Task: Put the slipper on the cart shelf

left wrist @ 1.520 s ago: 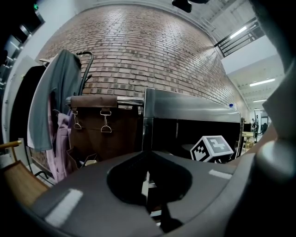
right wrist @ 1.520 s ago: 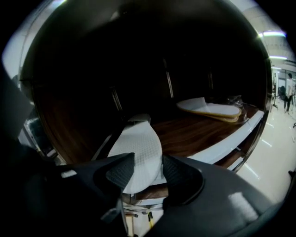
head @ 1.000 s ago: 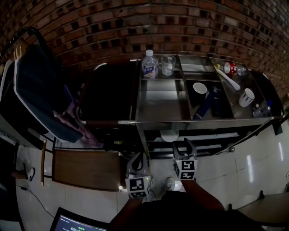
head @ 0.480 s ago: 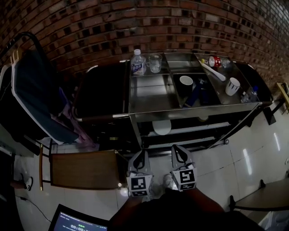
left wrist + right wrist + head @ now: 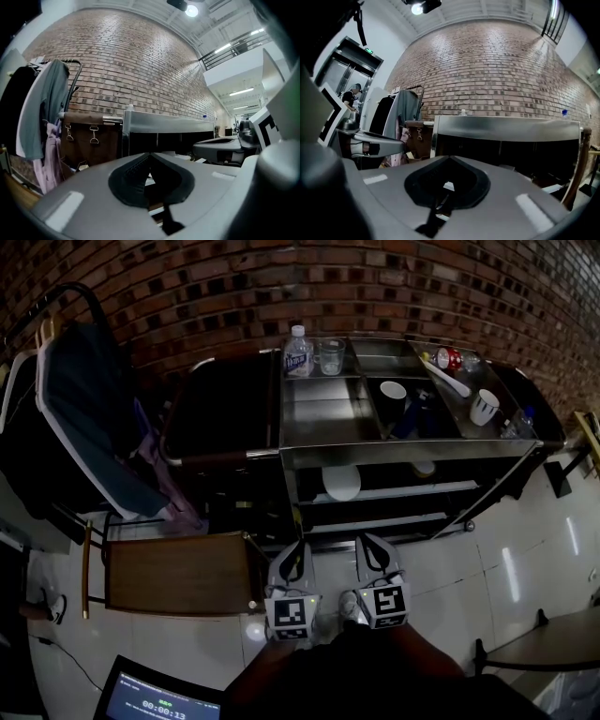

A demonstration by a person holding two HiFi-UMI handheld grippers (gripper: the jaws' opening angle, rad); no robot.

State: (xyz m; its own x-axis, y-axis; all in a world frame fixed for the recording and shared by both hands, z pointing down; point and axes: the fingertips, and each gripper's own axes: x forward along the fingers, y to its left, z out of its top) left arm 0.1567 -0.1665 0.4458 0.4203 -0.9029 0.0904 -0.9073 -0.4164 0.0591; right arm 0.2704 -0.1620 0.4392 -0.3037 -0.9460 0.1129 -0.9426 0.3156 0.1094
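Left tongs (image 5: 296, 551), right tongs (image 5: 366, 545): both pressed together, empty, held low in front of the cart (image 5: 403, 448). Slipper (image 5: 342, 482): pale shape, apparently this, at the front edge of the middle shelf (image 5: 403, 490). Risk: it overhangs, so a nudged cart could tip it off.

Red brick wall (image 5: 234, 287) ahead, glossy white tile floor (image 5: 525, 549) below, garment rack (image 5: 84, 287) ahead-left, low wooden table (image 5: 173, 573) close left, ceiling lamp (image 5: 417, 7) overhead.
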